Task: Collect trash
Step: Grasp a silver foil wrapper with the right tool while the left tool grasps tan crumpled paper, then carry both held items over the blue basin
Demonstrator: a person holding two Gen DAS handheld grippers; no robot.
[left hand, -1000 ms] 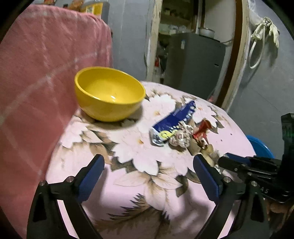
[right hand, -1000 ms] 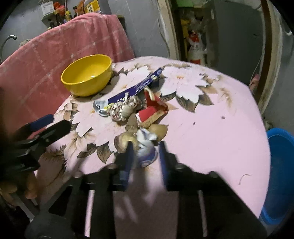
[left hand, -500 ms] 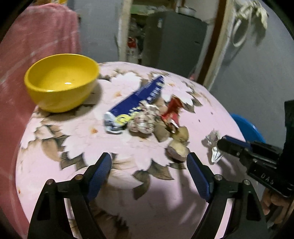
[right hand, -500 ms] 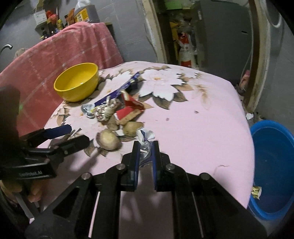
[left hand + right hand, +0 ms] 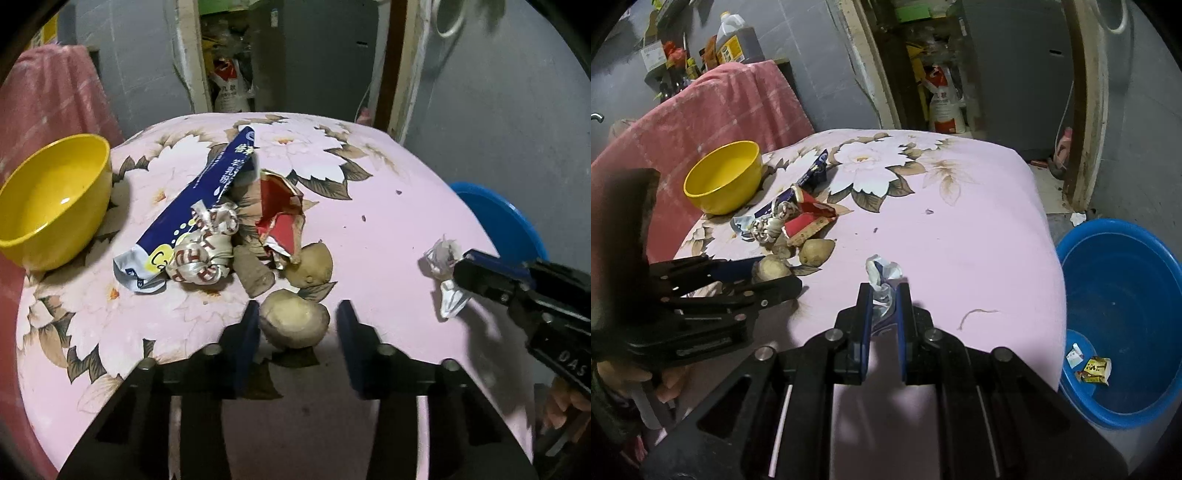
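Trash lies in a heap on the pink flowered desk (image 5: 388,206): a long blue wrapper (image 5: 207,199), a crumpled white-and-red wrapper (image 5: 207,251), a torn red packet (image 5: 282,218) and brown potatoes, one of them (image 5: 310,264) just beside the red packet. A yellow bowl (image 5: 51,199) stands at the desk's left side, near the blue wrapper's lower end.

The left tool (image 5: 295,317) is open, its two blue-padded fingers on either side of the nearest potato (image 5: 293,323); the left pad looks to be touching it, the right pad stands apart.

The right tool (image 5: 882,299) is closed on a crumpled silvery wrapper (image 5: 882,273), which sticks out beyond the fingertips. Whether the wrapper touches the cloth I cannot tell. It is well apart from the heap, toward the desk's right edge.

A blue tub (image 5: 1126,295) sits on the floor beside that edge, with a few small scraps (image 5: 1093,369) in its bottom. A pink towel (image 5: 713,110) hangs behind the bowl.
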